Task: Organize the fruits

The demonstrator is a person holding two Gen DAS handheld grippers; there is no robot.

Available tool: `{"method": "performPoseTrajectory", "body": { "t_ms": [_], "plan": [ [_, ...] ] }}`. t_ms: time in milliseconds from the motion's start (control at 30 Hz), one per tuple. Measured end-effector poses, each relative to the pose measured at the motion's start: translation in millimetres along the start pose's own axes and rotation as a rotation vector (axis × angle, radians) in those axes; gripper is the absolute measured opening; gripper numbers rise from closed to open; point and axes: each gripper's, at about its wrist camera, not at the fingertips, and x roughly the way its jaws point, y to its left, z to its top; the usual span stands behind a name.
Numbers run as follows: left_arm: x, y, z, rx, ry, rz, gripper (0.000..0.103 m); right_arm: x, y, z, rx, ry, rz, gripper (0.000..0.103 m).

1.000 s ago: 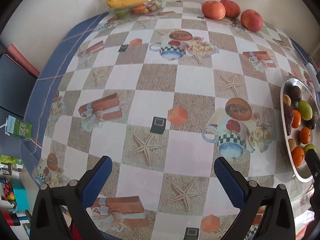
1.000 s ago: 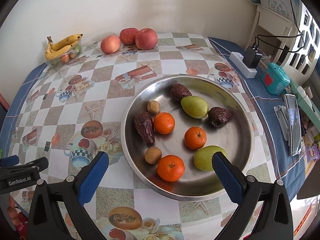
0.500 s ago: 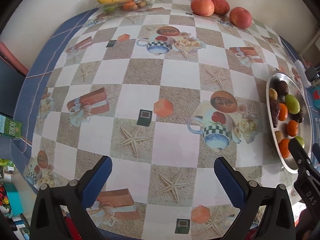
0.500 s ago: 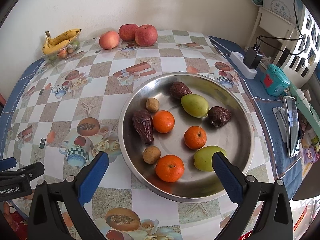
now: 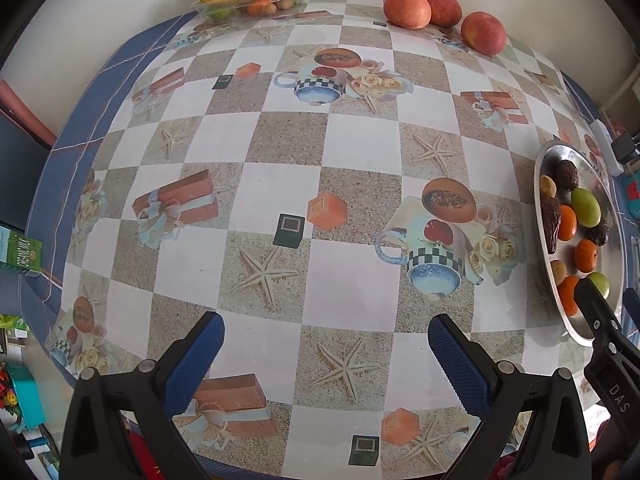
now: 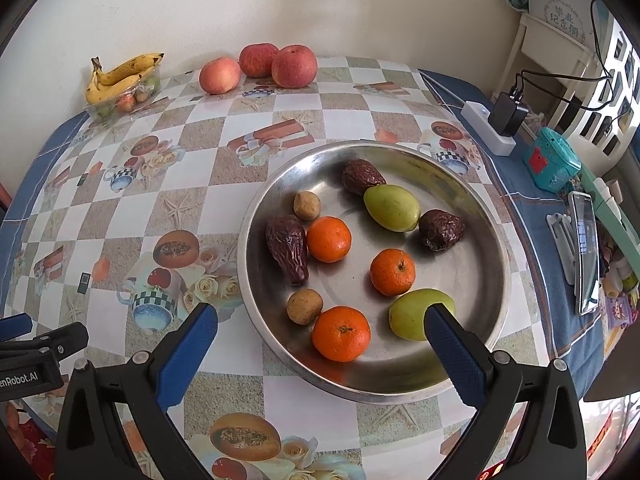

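Steel dish [image 6: 472, 208] sits nearer than before.

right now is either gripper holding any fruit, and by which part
Nothing is held. The left gripper and right gripper are both open and empty.

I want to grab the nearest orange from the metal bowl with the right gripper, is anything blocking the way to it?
Nothing visible blocks it. The right gripper hangs open at the near rim of the round steel bowl, and the nearest small orange tangerine lies uncovered between its jaws, with a small brown round fruit close beside it.
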Motion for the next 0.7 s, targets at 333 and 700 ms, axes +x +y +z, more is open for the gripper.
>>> {"method": "performPoseTrajectory", "body": {
  "t_ms": [333,700],
  "plan": [
    [0.1,3.4,0.4,-0.026,-0.001,0.001,0.103,0.4,0.4,0.1,-0.002,0.003,-0.002,0.103],
    [-3.8,6.7,0.1,-0.051,-0.024,0.004,0.103,1.4,0.4,-0.9,-0.002,0.009,-0.004,0.103]
  ]
}}
